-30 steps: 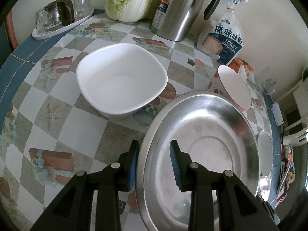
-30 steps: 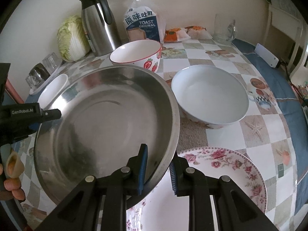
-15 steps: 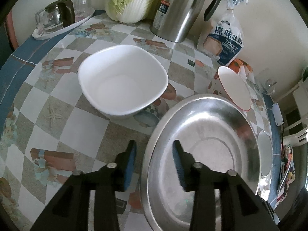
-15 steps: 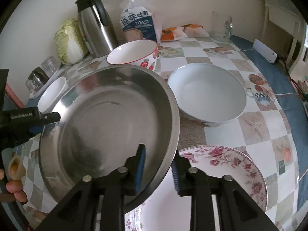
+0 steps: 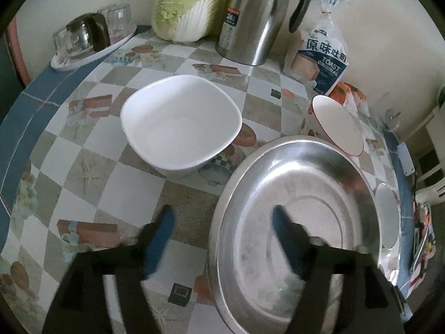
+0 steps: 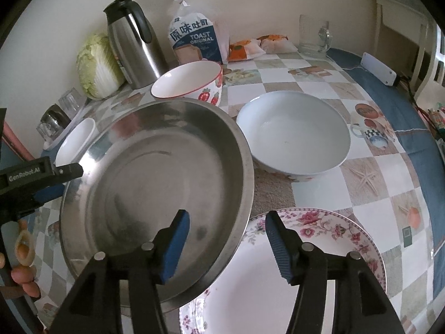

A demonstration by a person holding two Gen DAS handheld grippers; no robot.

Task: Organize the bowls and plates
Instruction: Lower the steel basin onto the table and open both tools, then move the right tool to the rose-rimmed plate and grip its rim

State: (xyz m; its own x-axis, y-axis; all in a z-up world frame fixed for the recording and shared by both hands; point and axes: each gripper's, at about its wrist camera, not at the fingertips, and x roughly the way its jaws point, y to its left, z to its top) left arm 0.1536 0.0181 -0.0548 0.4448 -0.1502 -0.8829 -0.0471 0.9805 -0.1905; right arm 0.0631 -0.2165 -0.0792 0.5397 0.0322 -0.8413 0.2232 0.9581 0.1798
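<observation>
A shiny silver round steel basin (image 6: 155, 183) sits by a white plate rimmed with pink roses (image 6: 328, 231) at 5 o'clock, a white bowl with red rim and strawberries (image 6: 194, 83) at 12, on a beige-and-white chequered, blue-bordered tablecloth (image 6: 361, 178).

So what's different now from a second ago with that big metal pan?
Both grippers have let go of the metal pan. The left gripper and right gripper were clamped on opposite rims; their jaws are now opening, with the rim between them but untouched. The pan rests partly on the flowered plate. The white bowl and other dishes stayed put.
</observation>
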